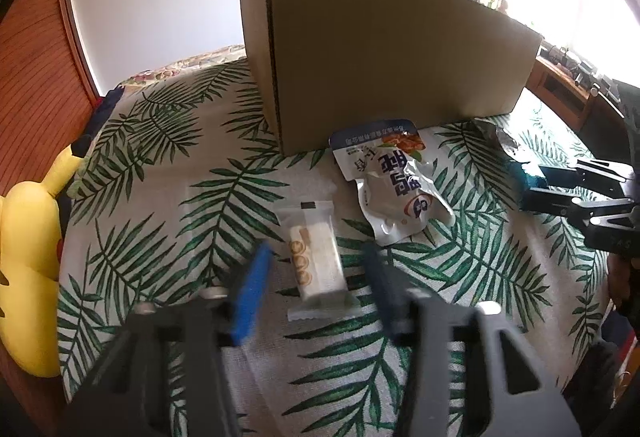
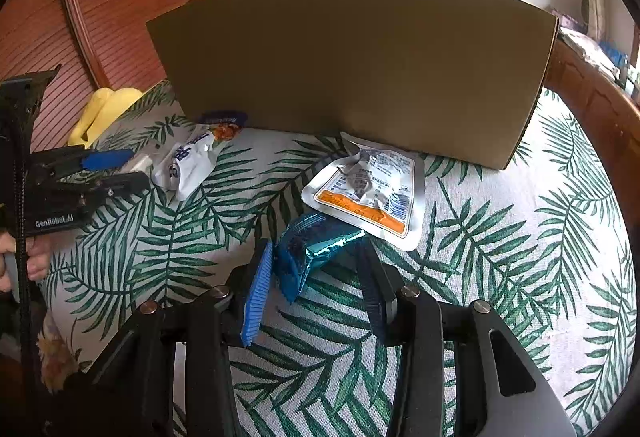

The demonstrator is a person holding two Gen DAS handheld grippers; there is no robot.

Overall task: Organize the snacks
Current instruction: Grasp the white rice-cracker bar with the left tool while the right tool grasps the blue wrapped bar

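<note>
Your left gripper (image 1: 316, 269) sits around the little white snack bar (image 1: 316, 261) on the leafy cloth (image 1: 168, 205). Its blue pads stand just beside the bar, one on each side, not squeezing it. Next comes the white pouch (image 1: 396, 185), by the cardboard box (image 1: 384, 53). Your right gripper (image 2: 316, 257) is clamped on the shiny blue packet (image 2: 310, 247), near the silver pouch (image 2: 372, 189).

Left wrist view: you have the cardboard box (image 1: 384, 61) standing upper centre on the surface (image 1: 160, 221), the pouch (image 1: 394, 185) just before it, the wafer pack (image 1: 316, 257) lower centre, the plush toy (image 1: 28, 257) far left.
</note>
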